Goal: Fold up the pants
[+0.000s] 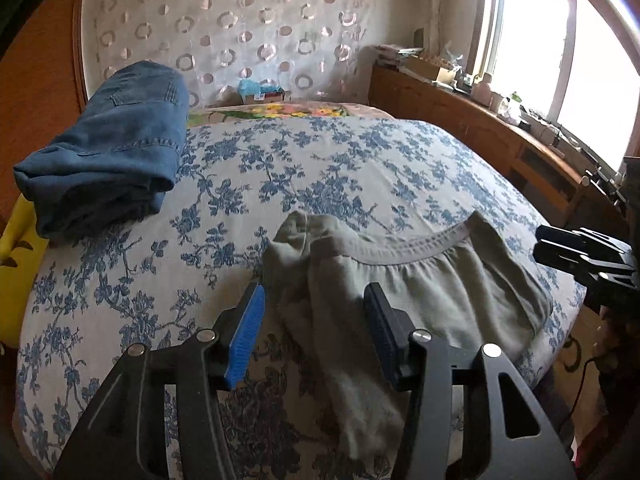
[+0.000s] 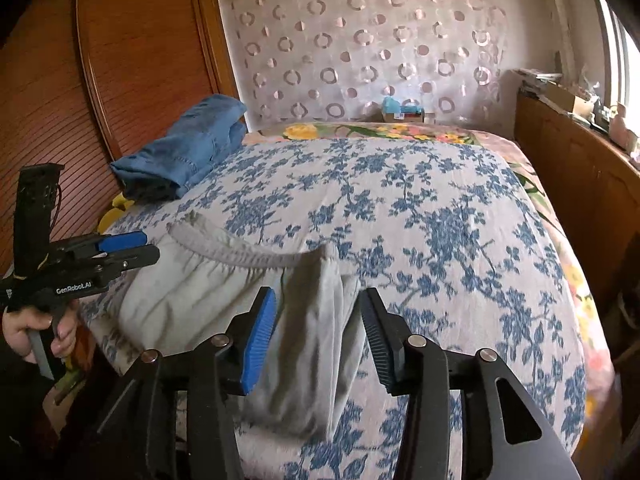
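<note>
Left wrist view: grey pants (image 1: 420,280) half-folded on bed (image 1: 320,160); left gripper (image 1: 316,332) and right gripper (image 2: 316,332) jaws open, next pinch the leg fold

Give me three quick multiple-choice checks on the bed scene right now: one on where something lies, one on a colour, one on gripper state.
1. Where do the folded jeans lie?
A. At the bed's far left, by the wooden panel
B. On the window shelf
C. Under the grey pants

2. What colour are the pants being folded?
A. Red
B. Pale grey-green
C. Black

3. How do both grippers stand?
A. Both shut on cloth
B. Only the left gripper open
C. Both open, with cloth between the fingers

Answers:
1. A: the jeans sit beside the panelled wood.
2. B: the cloth and its elastic waistband look pale grey-green.
3. C: left gripper and right gripper each show a wide gap, pads apart.
</note>
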{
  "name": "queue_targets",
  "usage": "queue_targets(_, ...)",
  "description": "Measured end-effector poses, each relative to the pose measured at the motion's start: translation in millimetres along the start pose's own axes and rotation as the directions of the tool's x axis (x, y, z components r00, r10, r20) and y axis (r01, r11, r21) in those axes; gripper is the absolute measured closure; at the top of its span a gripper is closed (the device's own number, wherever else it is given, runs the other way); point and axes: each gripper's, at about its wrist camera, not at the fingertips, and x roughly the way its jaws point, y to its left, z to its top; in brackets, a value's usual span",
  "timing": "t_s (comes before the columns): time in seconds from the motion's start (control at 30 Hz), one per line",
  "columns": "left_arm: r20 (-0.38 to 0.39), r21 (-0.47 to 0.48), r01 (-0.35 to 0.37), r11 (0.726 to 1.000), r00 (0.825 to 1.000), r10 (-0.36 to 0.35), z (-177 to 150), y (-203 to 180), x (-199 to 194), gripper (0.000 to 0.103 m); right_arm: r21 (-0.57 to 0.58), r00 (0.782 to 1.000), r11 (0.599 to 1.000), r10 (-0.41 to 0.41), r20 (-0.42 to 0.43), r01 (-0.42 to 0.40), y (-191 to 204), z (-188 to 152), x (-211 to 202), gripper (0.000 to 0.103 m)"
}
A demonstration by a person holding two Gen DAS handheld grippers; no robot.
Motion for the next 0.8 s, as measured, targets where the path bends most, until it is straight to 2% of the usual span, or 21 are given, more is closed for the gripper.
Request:
queue_targets(0.33, -0.045, 0.009, -0.01, 1.0, 0.999, 0.01, -4.9, -1.4, 13.9, 0.05, 0.0, 0.998, 1.0, -0.017, -0.055, 0.017, 8.4, -16.1, -2.4, 0.053)
queue_targets(0.8, -0.069, -0.002, -0.003, 1.0, 0.998, 0.003, -5.3, -1.0, 25.6, 0.05, 0.017, 0.993, 0.998, -0.054, -0.109, 0.056, -1.2, -6.0, 20.4, 0.05)
